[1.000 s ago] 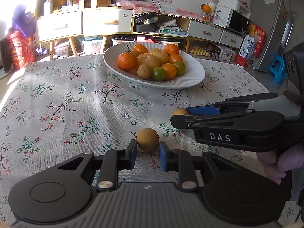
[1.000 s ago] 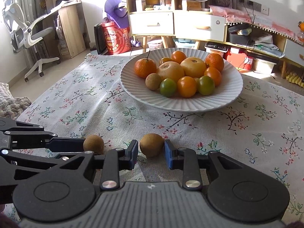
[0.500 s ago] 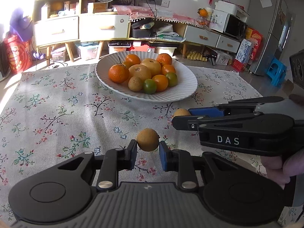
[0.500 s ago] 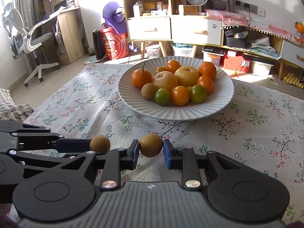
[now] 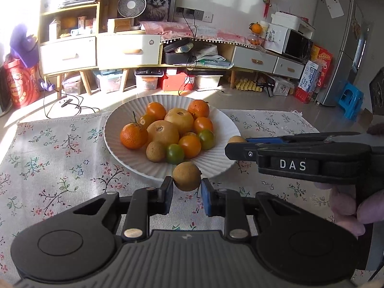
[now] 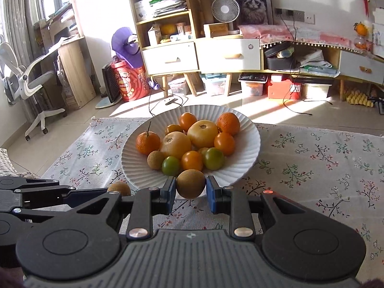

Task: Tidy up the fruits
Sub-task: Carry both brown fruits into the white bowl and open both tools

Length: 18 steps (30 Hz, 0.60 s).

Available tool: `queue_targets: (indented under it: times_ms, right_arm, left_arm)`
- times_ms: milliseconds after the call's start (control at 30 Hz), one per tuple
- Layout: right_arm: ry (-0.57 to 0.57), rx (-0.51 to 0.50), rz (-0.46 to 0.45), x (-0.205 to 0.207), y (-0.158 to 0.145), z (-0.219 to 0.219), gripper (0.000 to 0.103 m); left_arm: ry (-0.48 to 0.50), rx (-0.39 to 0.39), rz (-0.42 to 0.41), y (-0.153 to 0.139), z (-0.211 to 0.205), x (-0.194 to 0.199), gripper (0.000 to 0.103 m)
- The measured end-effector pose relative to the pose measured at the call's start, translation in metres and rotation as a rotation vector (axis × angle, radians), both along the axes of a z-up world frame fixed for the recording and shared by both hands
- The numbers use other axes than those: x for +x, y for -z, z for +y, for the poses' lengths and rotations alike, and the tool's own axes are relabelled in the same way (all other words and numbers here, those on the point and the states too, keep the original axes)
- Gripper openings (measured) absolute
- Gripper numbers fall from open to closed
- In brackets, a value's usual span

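Lifted off cloth, brown fruit (image 5: 186,176) between left gripper (image 5: 186,193) pads

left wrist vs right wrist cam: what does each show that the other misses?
Only left wrist: refrigerator, microwave, blue stool, and fingers holding the right gripper.
Only right wrist: office chair, wooden desk, curtains.
Both: white plate of fruit, floral tablecloth, fan, cat picture, and each gripper shut on a small brown fruit; left gripper.
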State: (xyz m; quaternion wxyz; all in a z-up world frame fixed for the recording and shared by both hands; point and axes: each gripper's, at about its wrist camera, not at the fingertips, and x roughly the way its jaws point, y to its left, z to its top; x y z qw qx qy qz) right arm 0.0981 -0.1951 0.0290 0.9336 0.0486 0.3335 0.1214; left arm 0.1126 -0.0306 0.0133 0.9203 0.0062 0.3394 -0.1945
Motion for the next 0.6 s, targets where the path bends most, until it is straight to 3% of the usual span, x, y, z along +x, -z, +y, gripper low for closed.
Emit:
queue_targets:
  times_ms: [233, 600]
  right_arm:
    - [0.002, -0.005, 0.014, 0.016, 0.008, -0.009, 0.024]
    - [-0.004, 0.024, 0.041, 0.027, 0.013, -0.013, 0.024]
  left_arm:
    - [0.045, 0.026, -0.007, 0.008, -0.025, 0.017, 0.015]
    - [0.014, 0.031, 0.018, 0.013, -0.028, 0.029, 0.015]
